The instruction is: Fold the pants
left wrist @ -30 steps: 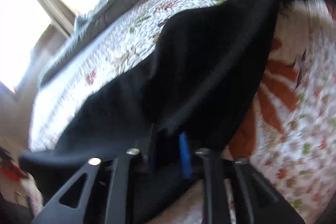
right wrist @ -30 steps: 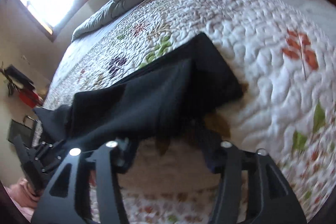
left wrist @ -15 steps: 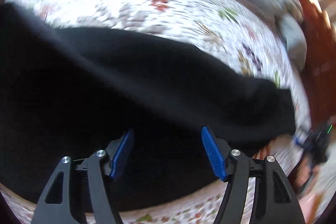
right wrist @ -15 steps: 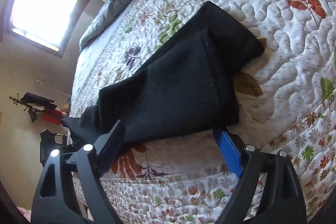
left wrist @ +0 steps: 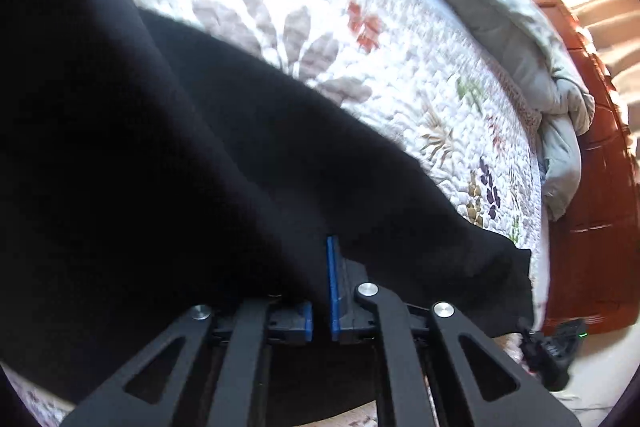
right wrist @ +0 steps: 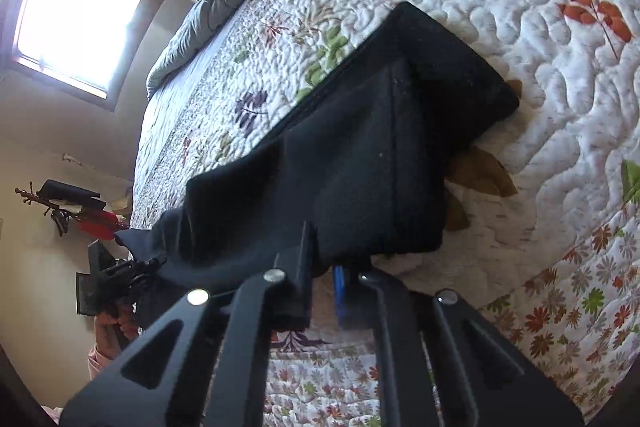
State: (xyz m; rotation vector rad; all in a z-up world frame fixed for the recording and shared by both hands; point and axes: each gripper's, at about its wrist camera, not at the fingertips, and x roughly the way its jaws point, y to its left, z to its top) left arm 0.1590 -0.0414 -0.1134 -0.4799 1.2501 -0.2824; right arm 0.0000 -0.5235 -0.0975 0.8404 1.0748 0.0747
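Black pants (left wrist: 180,167) lie stretched across a white floral quilt (left wrist: 360,75) on a bed. In the left wrist view my left gripper (left wrist: 320,291) is shut on the near edge of the pants, with cloth pinched between its blue pads. In the right wrist view the pants (right wrist: 360,155) lie folded lengthwise, one leg over the other, with the hem end at the right. My right gripper (right wrist: 324,275) is shut on the near edge of the pants close to that end. The left gripper (right wrist: 132,267) shows at the far left, holding the other end.
A grey duvet (left wrist: 560,107) is bunched along the far side of the bed by a red-brown wooden headboard (left wrist: 592,227). A bright window (right wrist: 80,15) is at the upper left. A wall rack with dark and red items (right wrist: 76,207) hangs left of the bed.
Half a second ago both grippers were open over the pants' near edge. Both have now shut on the cloth.
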